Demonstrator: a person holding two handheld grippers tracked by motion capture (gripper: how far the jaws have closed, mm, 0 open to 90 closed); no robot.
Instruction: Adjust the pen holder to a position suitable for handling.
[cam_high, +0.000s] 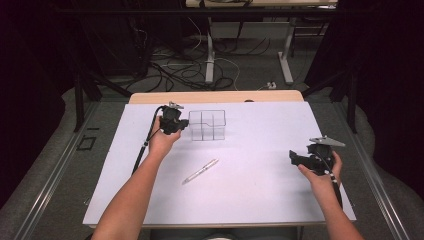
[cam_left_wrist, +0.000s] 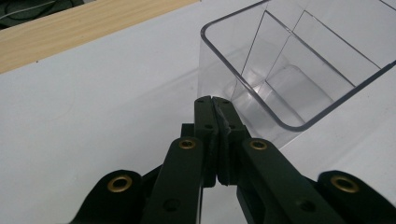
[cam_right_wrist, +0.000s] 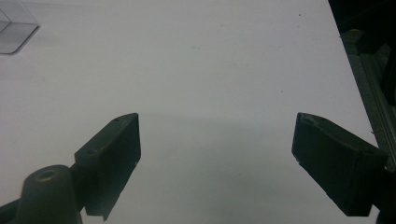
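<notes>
- The white surface (cam_high: 260, 200) was smooth and bare around my work. I judged that anything light I nudged on it would slide rather than stay put, and its far edge lay not far behind the box.
- The clear divided box (cam_high: 207, 125) stood upright toward the far middle of the surface, open side up, with nothing in its compartments. It looked light and thin-walled. A sideways push against its upper wall could tip it or skate it away, and too hard a pinch on the wall could flex or crack the plastic.
- My left hand-held gripper (cam_high: 182, 123) was at the box's left wall, near a corner. Its jaws were closed tight, pad against pad. I could not tell whether it touched the wall or sat just beside it, or whether a sliver of the wall was caught between the pads. With the jaws shut like that I had no real hold, so any move there would be a shove, hard to steer.
- My right hand-held gripper (cam_high: 295, 157) hung well apart, near the right edge, jaws wide and holding nothing. It was too far off to steady the box if it slipped.
- The pen (cam_high: 200, 171) lay loose and slanted on the surface between the box and me. My left forearm passed close beside it, so a careless sweep could roll it off toward my side.
</notes>
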